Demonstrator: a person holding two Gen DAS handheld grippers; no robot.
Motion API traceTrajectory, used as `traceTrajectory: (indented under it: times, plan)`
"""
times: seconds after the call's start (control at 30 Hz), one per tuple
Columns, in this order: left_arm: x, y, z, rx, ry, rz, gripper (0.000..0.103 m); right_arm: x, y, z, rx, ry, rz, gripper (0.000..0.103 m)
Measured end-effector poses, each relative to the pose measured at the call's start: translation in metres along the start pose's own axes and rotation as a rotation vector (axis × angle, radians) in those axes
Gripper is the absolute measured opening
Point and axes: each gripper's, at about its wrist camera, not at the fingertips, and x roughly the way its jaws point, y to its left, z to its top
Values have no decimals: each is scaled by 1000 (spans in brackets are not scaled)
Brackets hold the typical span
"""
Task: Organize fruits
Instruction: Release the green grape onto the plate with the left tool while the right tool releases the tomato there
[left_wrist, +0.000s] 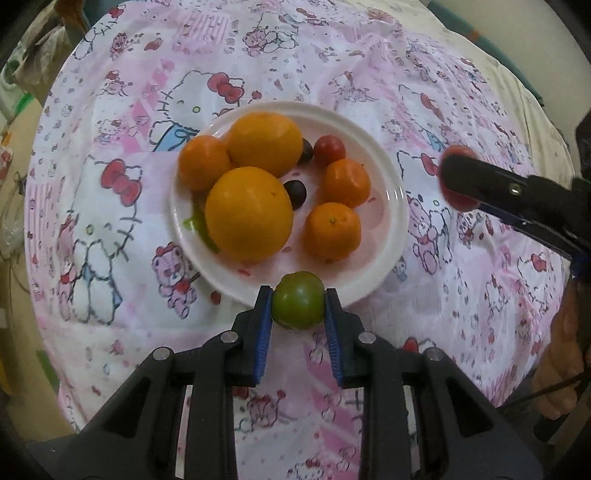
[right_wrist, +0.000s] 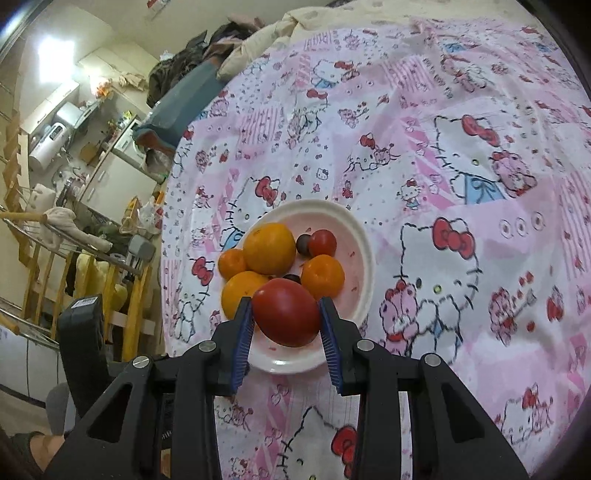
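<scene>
The left tongs (left_wrist: 298, 304) clamp a green tomato (left_wrist: 298, 305) low in the left wrist frame, the white plate (left_wrist: 397, 206) of oranges directly above it, rim just beyond. The right tongs (right_wrist: 286, 314) grip a red tomato (right_wrist: 286, 312) (long axis slanting) already over the plate, so nearer.

Soft even indoor light, strong fisheye warping, dark vignetted corners.

Green tomato (left_wrist: 298, 305) and red tomato (right_wrist: 286, 312) above fruit-filled white plate (left_wrist: 391, 206).
</scene>
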Motion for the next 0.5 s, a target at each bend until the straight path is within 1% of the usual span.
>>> traceTrajectory:
  times: [0.1, 0.2, 0.37, 0.5]
  plan:
    - [7, 0, 3, -8, 4, -4, 24, 18, -8, 5, 43, 30, 24, 37]
    - [13, 2, 6, -14, 10, -5, 24, 35, -10, 7, 51, 65, 29, 37]
    - [23, 5, 9, -35, 31, -25, 24, 59, -5, 14, 32, 107, 26, 37]
    - [26, 5, 9, -30, 33, -19, 24, 70, -1, 15, 4, 121, 29, 38]
